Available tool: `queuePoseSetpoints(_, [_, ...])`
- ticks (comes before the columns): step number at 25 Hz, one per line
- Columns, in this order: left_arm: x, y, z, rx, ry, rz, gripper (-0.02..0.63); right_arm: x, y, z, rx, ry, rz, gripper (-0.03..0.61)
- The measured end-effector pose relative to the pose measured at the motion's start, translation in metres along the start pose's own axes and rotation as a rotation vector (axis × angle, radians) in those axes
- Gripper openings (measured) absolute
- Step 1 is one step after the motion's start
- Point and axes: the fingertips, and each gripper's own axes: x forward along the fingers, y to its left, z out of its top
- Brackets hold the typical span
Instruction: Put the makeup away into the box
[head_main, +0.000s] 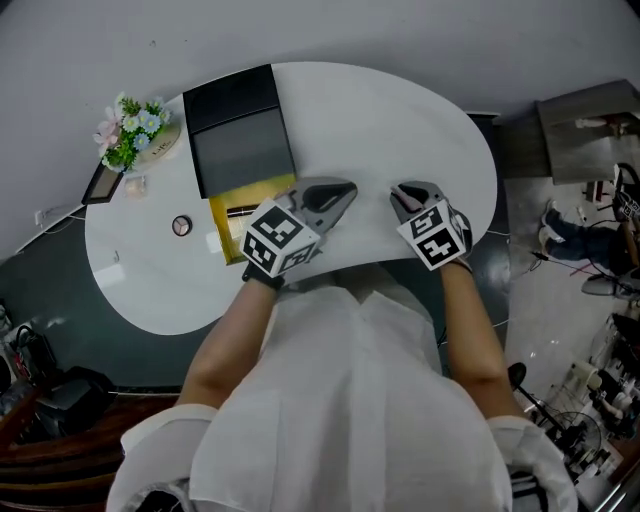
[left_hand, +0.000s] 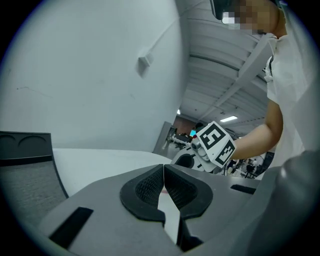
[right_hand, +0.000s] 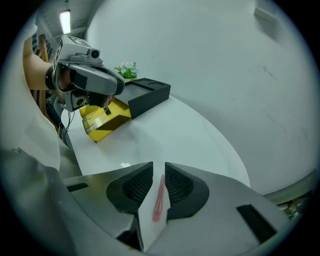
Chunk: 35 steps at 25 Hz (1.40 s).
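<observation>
Currently, a slim pink makeup stick (right_hand: 159, 197) is pinched between the ribbed pads of the right gripper (right_hand: 159, 167), whose jaws are drawn in to a narrow gap around it. The stick's long axis is laid along the jaws. One end is set up between the pads toward the tips and the other end is pointed back toward the camera. In the right gripper view the upper end is leaned slightly to the right. The stick is carried above the white oval surface (head_main: 400, 120), over its near part at the person's right.

The left gripper (left_hand: 163, 167) is pressed together, with its pads touching at the tips. In the head view the two grippers are seen side by side, close to the person, with their tips pointed away from the body.

A black rectangular box with a grey inside (head_main: 232, 98) is set on the left half of the surface, with its long axis running away from the person. A yellow rectangular tray (head_main: 225, 235) is placed against its near end and is partly covered by the left gripper. The stick is seen well apart from both. Its far end is pointed at bare surface to the right of them.

A small bunch of artificial flowers (head_main: 130, 130) is placed at the far left edge. A small round object (head_main: 181, 226) is seen just left of the tray.
</observation>
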Motion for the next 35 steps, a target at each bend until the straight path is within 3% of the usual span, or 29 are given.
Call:
queuePoseSetpoints(14, [0.055,-0.007,-0.008,-0.024,0.061,-0.044,0.017,0.028,-0.009,-0.078,0.017,0.145,0.081,0.066])
queuePoseSetpoints(35, [0.035,0.002,0.000,-0.019,0.023,0.004,0.017,0.036,-0.006,-0.077,-0.042,0.214,0.086,0.047])
